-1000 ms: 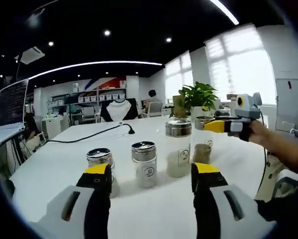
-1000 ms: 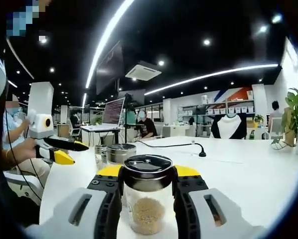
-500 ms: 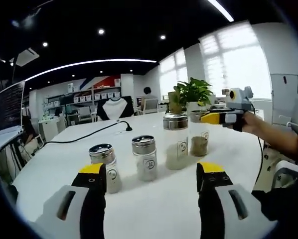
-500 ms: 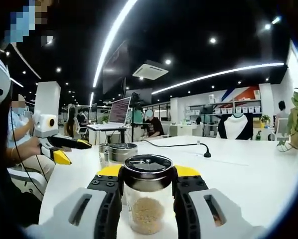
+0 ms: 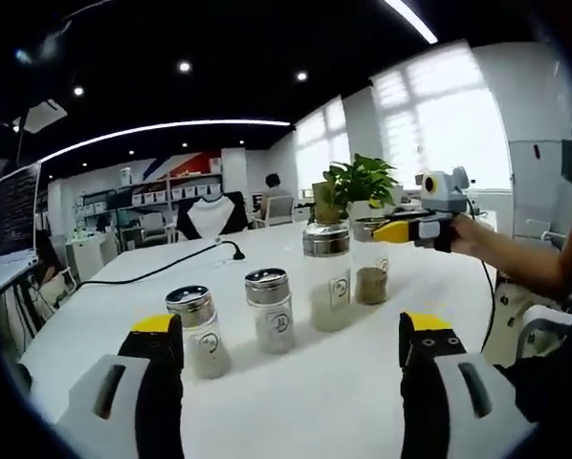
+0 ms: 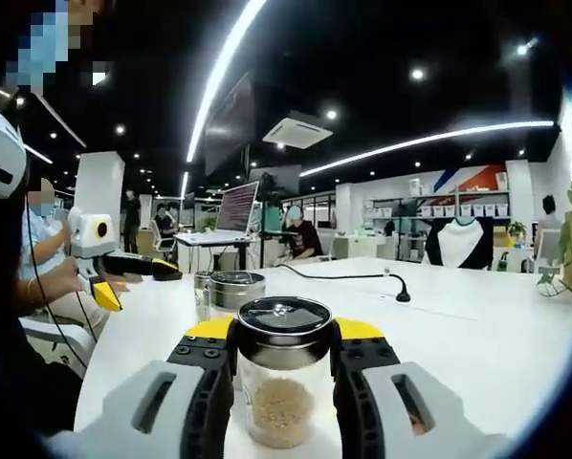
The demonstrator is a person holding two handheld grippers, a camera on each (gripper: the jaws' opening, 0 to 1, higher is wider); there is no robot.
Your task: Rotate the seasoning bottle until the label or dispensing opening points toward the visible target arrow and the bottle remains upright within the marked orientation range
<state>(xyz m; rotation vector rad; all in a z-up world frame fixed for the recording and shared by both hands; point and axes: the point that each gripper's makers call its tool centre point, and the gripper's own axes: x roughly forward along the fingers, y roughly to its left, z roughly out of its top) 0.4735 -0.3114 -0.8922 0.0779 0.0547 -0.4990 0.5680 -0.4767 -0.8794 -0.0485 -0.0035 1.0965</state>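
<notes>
White counter [image 5: 296, 382] in an open office carries four seasoning jars in a row, and the far-right one, the seasoning bottle [image 6: 282, 382], is clenched upright between the jaws of the right gripper [image 6: 282, 346]. Since a second ago the left gripper [image 5: 291, 335], jaws released and wide, has been drawn back from the row. The rotation is thus left to the right gripper alone; no target arrow can be seen.

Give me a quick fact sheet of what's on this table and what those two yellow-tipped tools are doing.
surface: white table
bottles: four glass seasoning bottles in a row, metal lids
held bottle: far-right bottle, upright, tan grains inside
right gripper: fingers shut on held bottle's lid
left gripper: open, hovering, touching nothing
nearest free bottle: short bottle
also there: black cable, potted plant
target arrow: not visible
</notes>
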